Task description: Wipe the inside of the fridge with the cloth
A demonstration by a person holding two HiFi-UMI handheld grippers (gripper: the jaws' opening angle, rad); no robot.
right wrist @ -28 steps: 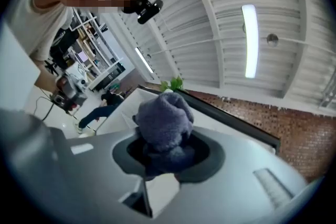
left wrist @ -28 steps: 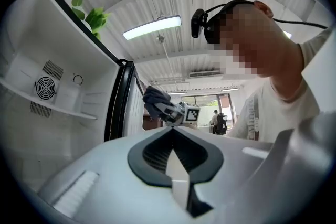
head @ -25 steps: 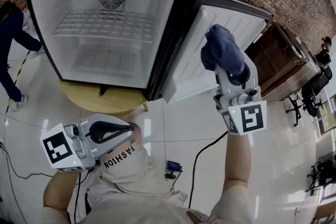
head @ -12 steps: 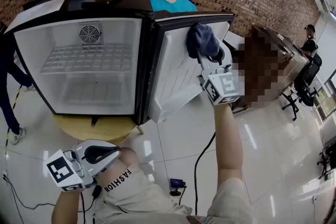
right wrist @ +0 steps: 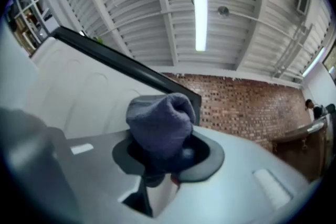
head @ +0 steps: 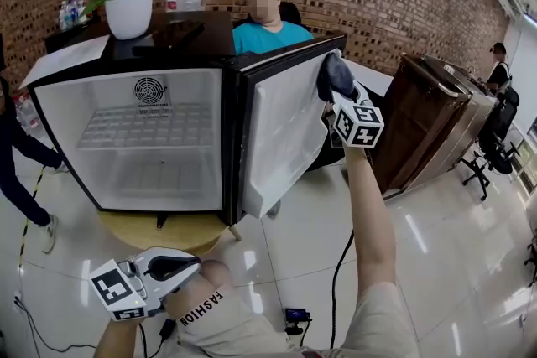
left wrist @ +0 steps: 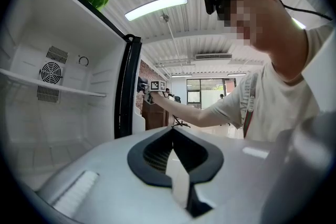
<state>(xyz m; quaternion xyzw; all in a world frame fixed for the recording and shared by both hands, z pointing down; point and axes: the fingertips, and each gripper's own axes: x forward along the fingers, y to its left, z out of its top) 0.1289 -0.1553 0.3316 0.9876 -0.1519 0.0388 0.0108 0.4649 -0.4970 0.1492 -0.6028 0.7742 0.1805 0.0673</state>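
Brick walls and a glossy white floor frame the scene, with one fridge [head: 134, 155] standing open on a round wooden table [head: 151, 232] at centre left of the head view. Its one door [head: 281, 134] swings out toward the middle of the frame, with the white liner showing. Inside are one wire shelf [head: 143, 126] and one fan grille [head: 148, 90]. One potted plant [head: 130, 8] sits on top. Three other people are in view: one seated behind the fridge [head: 268, 31], one far right [head: 499, 63] and a leg at the left edge [head: 21, 180]. Of the two grippers, the right gripper [head: 338, 92] is at upper centre right, clamped on the one cloth [head: 334, 73], a bunched blue-grey wad bulging out past its jaws in the right gripper view [right wrist: 160, 120]. The cloth is at the top outer corner of the door liner, against it or just beside it; I cannot tell which. The left gripper [left wrist: 172, 136] hangs at lower left, jaws pressed together with nothing between them, well away from the fridge. As a judgement, the wiping is at the door stage, with the cloth outside the cabinet. The back wall, side walls, shelf and floor of the compartment look yet to be done, though no streaks show what has been covered.
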